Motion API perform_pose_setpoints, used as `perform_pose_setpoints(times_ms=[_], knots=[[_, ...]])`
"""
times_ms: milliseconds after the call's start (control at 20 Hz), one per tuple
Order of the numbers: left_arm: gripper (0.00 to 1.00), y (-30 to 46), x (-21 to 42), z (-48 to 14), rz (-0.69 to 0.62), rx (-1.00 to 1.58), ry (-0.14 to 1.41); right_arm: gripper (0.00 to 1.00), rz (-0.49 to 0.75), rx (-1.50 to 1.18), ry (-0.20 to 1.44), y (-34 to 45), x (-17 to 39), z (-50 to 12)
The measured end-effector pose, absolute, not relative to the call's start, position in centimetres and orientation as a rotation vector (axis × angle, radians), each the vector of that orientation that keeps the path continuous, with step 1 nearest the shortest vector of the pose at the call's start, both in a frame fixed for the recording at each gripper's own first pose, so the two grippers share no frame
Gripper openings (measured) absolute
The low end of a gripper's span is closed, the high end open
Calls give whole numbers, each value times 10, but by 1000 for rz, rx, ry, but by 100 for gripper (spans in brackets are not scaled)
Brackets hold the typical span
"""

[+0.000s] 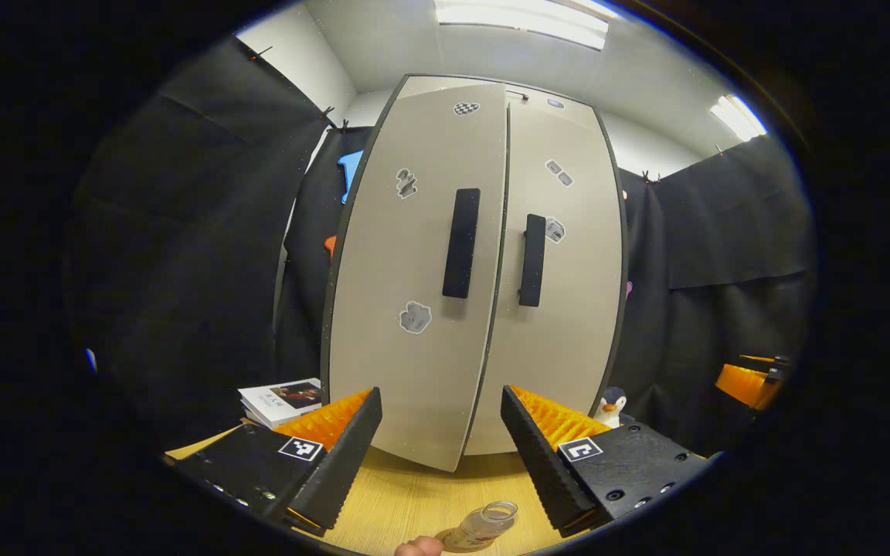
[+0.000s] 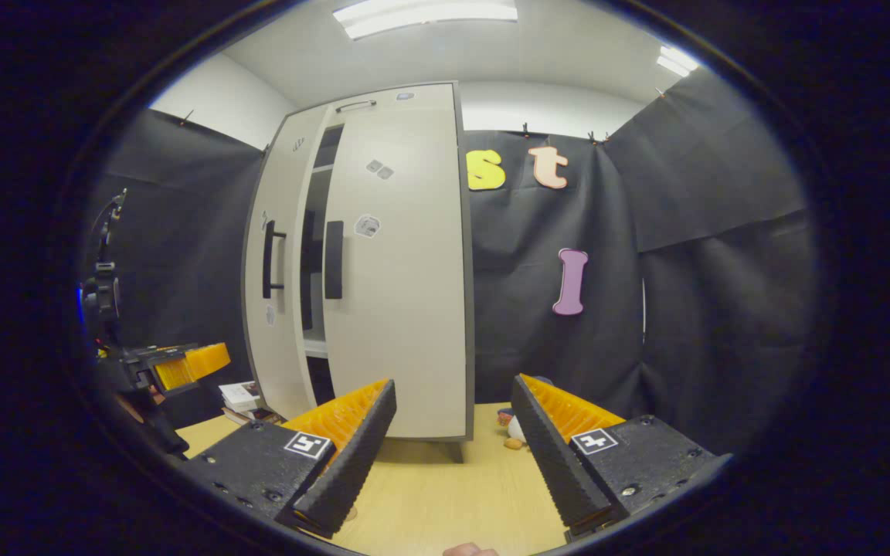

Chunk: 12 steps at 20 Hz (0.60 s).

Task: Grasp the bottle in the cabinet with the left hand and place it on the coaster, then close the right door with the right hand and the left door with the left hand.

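Left claw (image 1: 437, 455) gaping wide and gripping nothing before the cabinet (image 1: 476, 270), bottle (image 1: 484, 525) standing on the bench (image 1: 414, 502) below its fingers, left door (image 1: 414, 270) sitting slightly ajar, right claw (image 2: 453, 455) spreading open, empty, facing the right door (image 2: 399, 270)

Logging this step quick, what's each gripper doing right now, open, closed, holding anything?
Left gripper: open, holding nothing, facing the cabinet doors.
Right gripper: open, holding nothing.

One cabinet (image 1: 414, 371), two doors, two black handles, one bottle (image 1: 484, 525), one stack of books (image 1: 283, 401), one toy penguin (image 1: 613, 407), two grippers
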<state>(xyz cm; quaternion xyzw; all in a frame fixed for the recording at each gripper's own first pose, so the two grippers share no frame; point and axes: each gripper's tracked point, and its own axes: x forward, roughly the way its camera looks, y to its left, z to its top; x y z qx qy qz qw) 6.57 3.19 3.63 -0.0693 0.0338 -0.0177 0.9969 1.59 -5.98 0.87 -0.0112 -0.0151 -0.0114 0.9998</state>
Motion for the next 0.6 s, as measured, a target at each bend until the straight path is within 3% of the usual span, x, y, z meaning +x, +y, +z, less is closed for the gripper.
perform_pose_setpoints(times_ms=[100, 150, 200, 300, 350, 400, 450, 550, 600], knots=[[95, 31, 64, 37, -24, -138, 59, 98, -29, -20, -18, -60, 15, 2], [95, 32, 63, 39, -17, -133, 52, 94, -30, -15, -9, -59, 17, -1], [95, 32, 64, 40, -13, -128, 47, 98, -29, -6, 1, -59, 18, -5], [95, 32, 62, 41, -13, -127, 43, 94, -28, 15, 10, -58, 22, -9], [95, 32, 61, 40, -14, -129, 43, 98, -28, 23, 12, -58, 25, -9], [95, 32, 61, 40, -14, -130, 44, 94, -26, 30, 12, -58, 26, -9], [99, 32, 61, 39, -12, -130, 48, 98, -23, 34, 11, -57, 27, -9], [95, 32, 60, 38, -7, -123, 58, 94, -15, 35, 12, -56, 28, -10], [95, 32, 59, 37, -3, -119, 61, 98, -13, 33, 15, -56, 29, -11]])
